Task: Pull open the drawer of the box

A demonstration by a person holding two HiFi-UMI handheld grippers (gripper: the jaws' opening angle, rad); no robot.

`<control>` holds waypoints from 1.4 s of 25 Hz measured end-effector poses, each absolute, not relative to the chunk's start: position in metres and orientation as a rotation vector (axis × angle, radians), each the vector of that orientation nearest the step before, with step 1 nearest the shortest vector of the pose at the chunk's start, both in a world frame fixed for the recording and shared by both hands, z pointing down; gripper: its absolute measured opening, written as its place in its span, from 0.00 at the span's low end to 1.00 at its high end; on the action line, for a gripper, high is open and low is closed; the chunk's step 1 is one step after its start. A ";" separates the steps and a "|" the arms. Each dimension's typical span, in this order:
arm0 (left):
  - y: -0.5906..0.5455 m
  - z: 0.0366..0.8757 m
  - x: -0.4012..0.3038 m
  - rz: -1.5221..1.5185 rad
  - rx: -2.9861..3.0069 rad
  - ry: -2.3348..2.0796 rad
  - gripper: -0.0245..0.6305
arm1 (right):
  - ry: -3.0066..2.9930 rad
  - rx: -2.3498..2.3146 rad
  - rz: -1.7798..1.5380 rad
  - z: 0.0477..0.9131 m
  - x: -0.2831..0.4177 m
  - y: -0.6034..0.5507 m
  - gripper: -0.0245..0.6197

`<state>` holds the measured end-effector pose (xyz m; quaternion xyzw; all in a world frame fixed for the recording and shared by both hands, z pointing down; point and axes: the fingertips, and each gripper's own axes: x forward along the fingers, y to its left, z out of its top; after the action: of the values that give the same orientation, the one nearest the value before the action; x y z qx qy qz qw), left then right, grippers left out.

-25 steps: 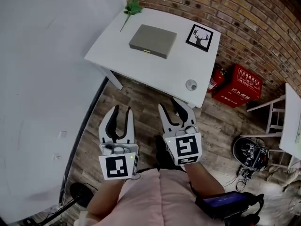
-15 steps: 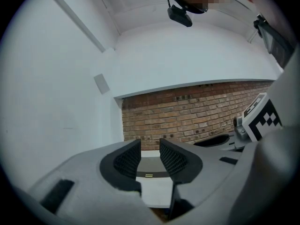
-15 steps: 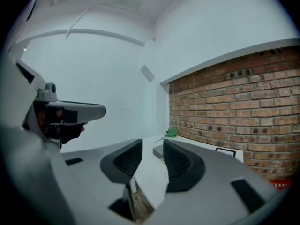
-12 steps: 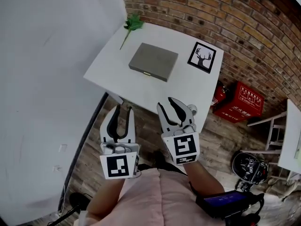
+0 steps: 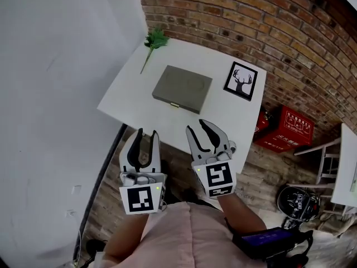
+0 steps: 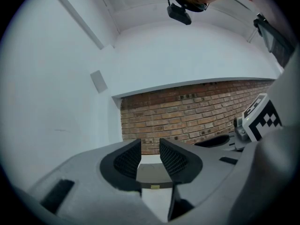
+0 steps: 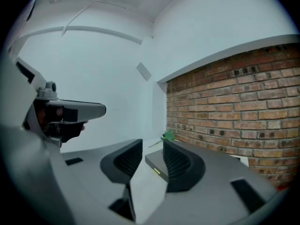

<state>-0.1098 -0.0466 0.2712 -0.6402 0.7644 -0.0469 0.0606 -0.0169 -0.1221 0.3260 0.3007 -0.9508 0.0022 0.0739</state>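
A flat grey box [image 5: 182, 88] lies on the white table [image 5: 122, 94], its small brass drawer pull [image 5: 174, 105] facing the near edge. Both grippers hover short of that edge, apart from the box. My left gripper [image 5: 145, 133] is open and empty; in the left gripper view the box [image 6: 151, 175] and its pull [image 6: 154, 187] show between the fingertips [image 6: 150, 146]. My right gripper [image 5: 198, 126] is open and empty too, with the box [image 7: 153, 162] seen past its jaws [image 7: 152, 146].
A green sprig [image 5: 154, 41] lies at the table's far left corner and a framed deer picture [image 5: 241, 81] at the right. A brick wall [image 5: 268, 32] stands behind, a white wall [image 5: 50, 94] at left. A red case [image 5: 289, 128] sits on the wooden floor at right.
Both grippers have moved forward towards the table's near edge, side by side. The box now sits closer ahead of them. Jaws look the same.
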 end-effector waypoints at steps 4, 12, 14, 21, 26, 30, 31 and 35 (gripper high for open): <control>-0.073 0.275 -0.132 -0.133 -1.984 2.274 0.23 | -2.824 0.959 0.014 0.331 -0.035 -0.145 0.26; -0.142 0.274 -0.195 -0.045 -2.148 2.179 0.23 | -2.753 1.111 0.028 0.325 -0.090 -0.200 0.26; -0.161 0.267 -0.212 -0.023 -2.176 2.124 0.23 | -2.729 1.163 0.014 0.318 -0.103 -0.215 0.26; -0.209 0.253 -0.244 0.013 -2.290 1.992 0.23 | -2.670 1.321 -0.002 0.304 -0.127 -0.248 0.26; -0.227 0.255 -0.254 0.013 -2.308 1.964 0.20 | -2.639 1.354 0.024 0.308 -0.130 -0.261 0.26; -0.238 0.264 -0.254 0.002 -2.309 1.955 0.19 | -2.631 1.323 0.054 0.320 -0.132 -0.266 0.26; -0.240 0.268 -0.253 -0.008 -2.317 1.959 0.19 | -2.629 1.316 0.067 0.323 -0.132 -0.267 0.26; -0.245 0.287 -0.247 -0.059 -2.367 1.985 0.19 | -2.622 1.284 0.141 0.341 -0.132 -0.270 0.26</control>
<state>-0.2471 -0.2451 0.2870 -0.7658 0.6422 -0.0190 0.0256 -0.1316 -0.2704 0.3414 0.4366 -0.8917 0.0481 0.1091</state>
